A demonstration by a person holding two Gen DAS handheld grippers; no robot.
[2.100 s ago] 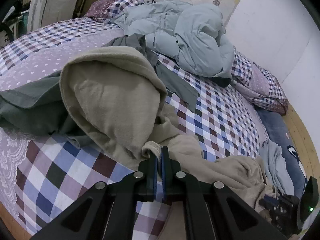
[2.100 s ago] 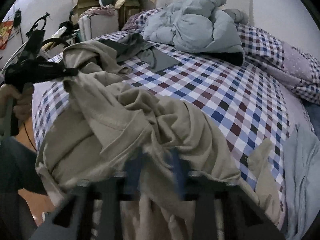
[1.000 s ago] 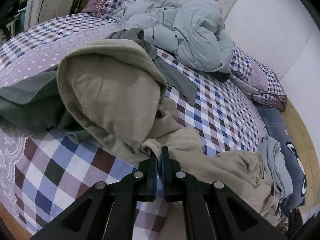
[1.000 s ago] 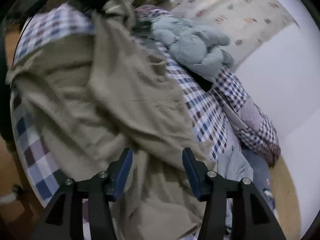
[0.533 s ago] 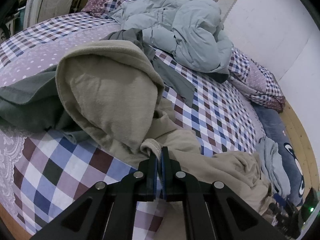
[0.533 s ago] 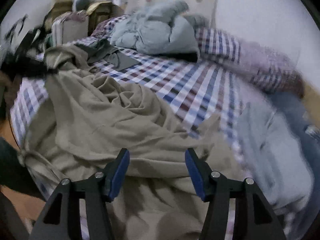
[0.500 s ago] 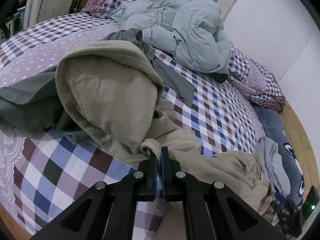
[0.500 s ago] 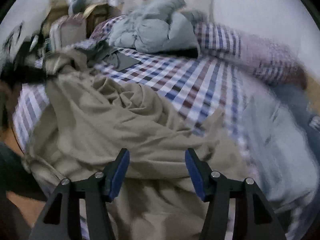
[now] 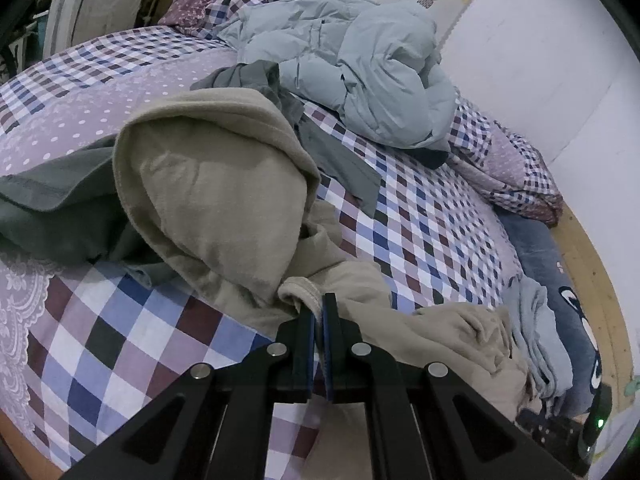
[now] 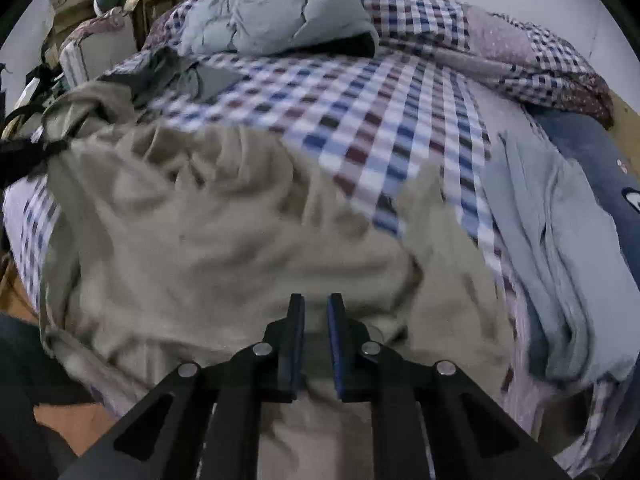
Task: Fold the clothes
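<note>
A beige hooded garment (image 9: 208, 192) lies crumpled across the near edge of the checked bed (image 9: 420, 240). My left gripper (image 9: 318, 312) is shut on a ribbed edge of it, close to the hood. In the right wrist view the same beige garment (image 10: 220, 248) spreads out in blurred folds. My right gripper (image 10: 316, 312) points down onto its near part with its jaws closing. Only a narrow gap is left between them, and a fold of the beige cloth fills it. The left gripper's black frame (image 10: 28, 152) shows at the far left, holding up a corner.
A pale blue puffy jacket (image 9: 352, 60) is heaped at the head of the bed. A grey-green garment (image 9: 52, 200) lies beside the hood. Folded pale blue clothes (image 10: 560, 260) and a dark blue cushion (image 9: 560, 280) sit at the right. Boxes (image 10: 96, 12) stand behind the bed.
My right gripper swung and rolled over the beige garment, then its jaws went from wide apart to nearly together on the cloth. The left gripper kept still, still clamped.
</note>
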